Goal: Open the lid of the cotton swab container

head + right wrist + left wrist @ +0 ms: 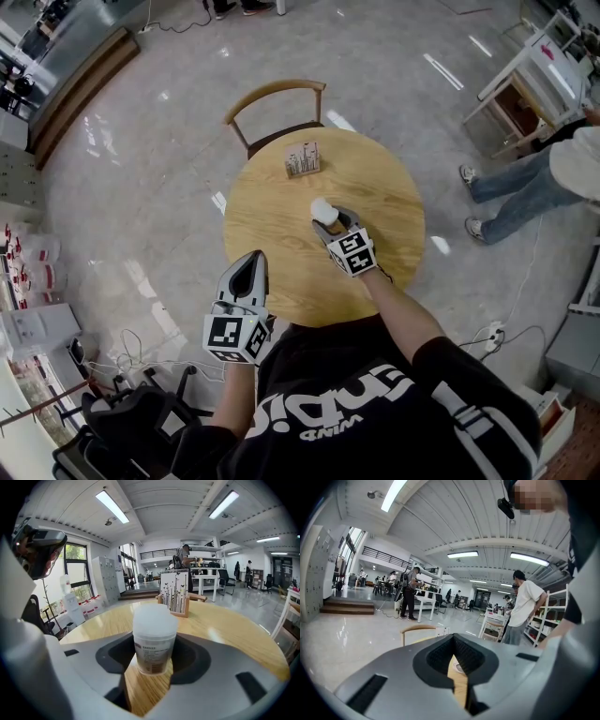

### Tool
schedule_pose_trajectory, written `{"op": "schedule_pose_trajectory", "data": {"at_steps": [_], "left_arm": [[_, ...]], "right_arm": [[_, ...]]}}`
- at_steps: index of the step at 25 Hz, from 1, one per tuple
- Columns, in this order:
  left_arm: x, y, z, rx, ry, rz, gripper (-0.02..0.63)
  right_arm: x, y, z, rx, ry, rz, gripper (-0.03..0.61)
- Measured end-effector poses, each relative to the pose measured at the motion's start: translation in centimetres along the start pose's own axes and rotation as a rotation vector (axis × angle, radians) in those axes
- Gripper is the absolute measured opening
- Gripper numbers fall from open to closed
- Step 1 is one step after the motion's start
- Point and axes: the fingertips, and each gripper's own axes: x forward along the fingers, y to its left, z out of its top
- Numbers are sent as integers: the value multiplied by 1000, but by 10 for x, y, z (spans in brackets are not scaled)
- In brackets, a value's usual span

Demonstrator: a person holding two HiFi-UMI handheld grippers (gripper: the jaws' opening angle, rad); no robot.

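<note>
The right claw (330, 223) is partly open. The cotton swab tub (153, 639) stands right between its two sides, on the table (281, 244). The sides sit close to the tub but do not seem to squeeze it yet. The white lid (154, 616) is on, up above the claw's sides. The left claw (454, 654) is shut tight with nothing in it, far back from the tub. If the right claw pushes crooked, the light tub could tip or slide away. With no other claw holding it, the whole tub might lift with the lid.
</note>
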Motion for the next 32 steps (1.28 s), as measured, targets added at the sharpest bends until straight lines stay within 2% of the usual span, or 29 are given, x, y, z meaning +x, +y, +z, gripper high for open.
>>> {"op": "schedule_pose_trajectory", "data": {"at_steps": [11, 21, 32], "left_arm": [[5, -20, 9, -6, -16, -20, 9], [13, -39, 24, -5, -46, -41, 9], [28, -70, 42, 33, -53, -119, 9]], "right_arm": [[-45, 0, 31, -49, -40, 68, 206], [-102, 6, 82, -142, -116, 200, 206], [-167, 2, 120, -207, -143, 349, 206]]}}
